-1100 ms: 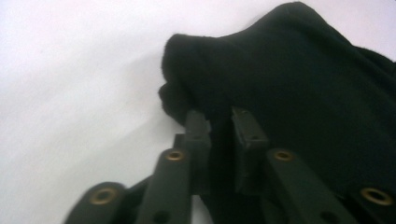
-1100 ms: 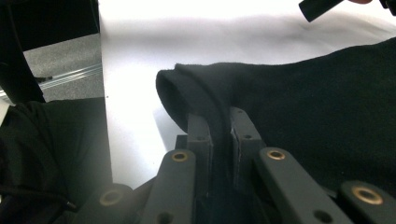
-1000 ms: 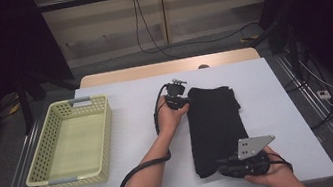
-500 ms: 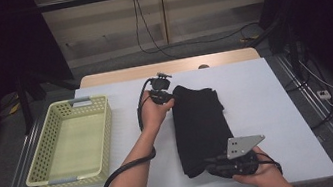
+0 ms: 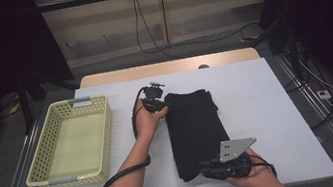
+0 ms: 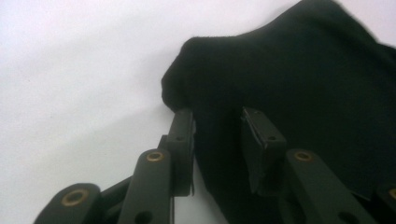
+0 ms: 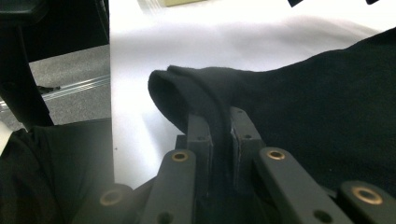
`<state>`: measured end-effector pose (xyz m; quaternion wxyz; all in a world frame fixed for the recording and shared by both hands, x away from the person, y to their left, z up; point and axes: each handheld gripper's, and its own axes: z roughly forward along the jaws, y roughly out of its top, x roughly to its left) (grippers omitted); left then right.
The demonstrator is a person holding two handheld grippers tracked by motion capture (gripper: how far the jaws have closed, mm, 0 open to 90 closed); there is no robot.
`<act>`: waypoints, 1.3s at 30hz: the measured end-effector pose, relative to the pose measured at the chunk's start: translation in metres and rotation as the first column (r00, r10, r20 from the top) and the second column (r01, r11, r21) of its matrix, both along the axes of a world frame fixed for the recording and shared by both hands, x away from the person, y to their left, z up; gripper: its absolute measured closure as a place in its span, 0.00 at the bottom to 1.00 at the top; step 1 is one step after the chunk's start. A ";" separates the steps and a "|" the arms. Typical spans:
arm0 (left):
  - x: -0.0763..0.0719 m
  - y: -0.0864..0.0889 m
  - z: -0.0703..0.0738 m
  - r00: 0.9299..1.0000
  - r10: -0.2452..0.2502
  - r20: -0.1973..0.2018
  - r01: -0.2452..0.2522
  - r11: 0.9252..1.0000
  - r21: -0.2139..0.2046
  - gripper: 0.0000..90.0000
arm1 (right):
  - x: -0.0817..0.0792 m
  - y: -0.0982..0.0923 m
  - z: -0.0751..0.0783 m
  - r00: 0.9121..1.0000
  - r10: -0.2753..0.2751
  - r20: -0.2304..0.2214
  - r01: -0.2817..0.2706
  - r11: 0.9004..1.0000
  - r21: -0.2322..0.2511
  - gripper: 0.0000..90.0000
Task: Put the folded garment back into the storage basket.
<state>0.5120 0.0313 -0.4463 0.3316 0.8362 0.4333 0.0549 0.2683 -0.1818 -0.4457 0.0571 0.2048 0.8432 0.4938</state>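
**Black cloth held at the near end, let go at the far end**

A folded black cloth point(image 5: 195, 132) lay lengthwise on the white worktop point(image 5: 268, 108), about the middle, its long side running away from the person. A pale yellow mesh basket point(image 5: 91, 136) stood well apart to its left, with nothing in it that I could see.

Left claw point(image 5: 166, 104) sat at the cloth's far left corner, the hand point(image 5: 145, 123) wrapped around its body. Its jaws had just been opening. In the left gripper view they stood apart, a fold of the dark fabric point(image 6: 299, 79) lying between them; the pads did not look pressed on it. One pad point(image 6: 183, 135) sat at the cloth's edge, against the white surface.

Right claw point(image 5: 208, 172) lay at the near end of the cloth, low over the worktop's front edge, grey three-cornered plate point(image 5: 234, 148) on top, the hand point(image 5: 256, 176) behind it. In the right gripper view its jaws were drawn together on a rolled hem of the cloth point(image 7: 196, 91), the fabric pinched tight between the two pads and bulging out above them.

A black cable point(image 5: 118, 182) trailed from the left claw along the forearm to the front edge.
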 end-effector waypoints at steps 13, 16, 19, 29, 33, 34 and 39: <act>0.007 -0.013 -0.007 0.999 0.038 0.006 -0.038 0.999 -0.039 0.86 | 0.000 0.002 -0.002 1.000 0.004 0.006 -0.004 1.000 -0.006 0.91; 0.008 -0.013 -0.001 0.999 0.039 -0.024 -0.040 0.999 -0.036 0.92 | 0.001 0.004 -0.002 1.000 0.000 0.003 0.000 1.000 -0.009 0.91; 0.010 -0.011 0.011 0.999 0.036 -0.037 -0.037 0.999 -0.035 0.93 | 0.001 0.005 0.000 1.000 -0.001 0.012 0.001 1.000 -0.006 0.91; 0.013 -0.012 0.065 0.999 0.035 -0.024 -0.034 0.999 0.023 0.93 | 0.008 0.005 0.014 0.999 -0.033 0.008 0.032 0.996 0.087 0.91; 0.017 -0.012 0.085 0.999 0.031 -0.024 -0.029 0.997 0.077 0.94 | 0.013 0.011 0.021 0.999 -0.037 0.012 0.035 0.993 0.112 0.91; 0.017 -0.012 0.085 0.999 0.031 -0.024 -0.029 0.997 0.077 0.94 | 0.014 0.012 0.023 0.999 -0.040 0.013 0.038 0.992 0.118 0.91; 0.020 -0.008 0.101 0.999 0.041 -0.024 -0.039 0.995 0.095 0.94 | 0.019 0.022 0.030 0.999 -0.027 0.021 0.023 0.989 0.143 0.91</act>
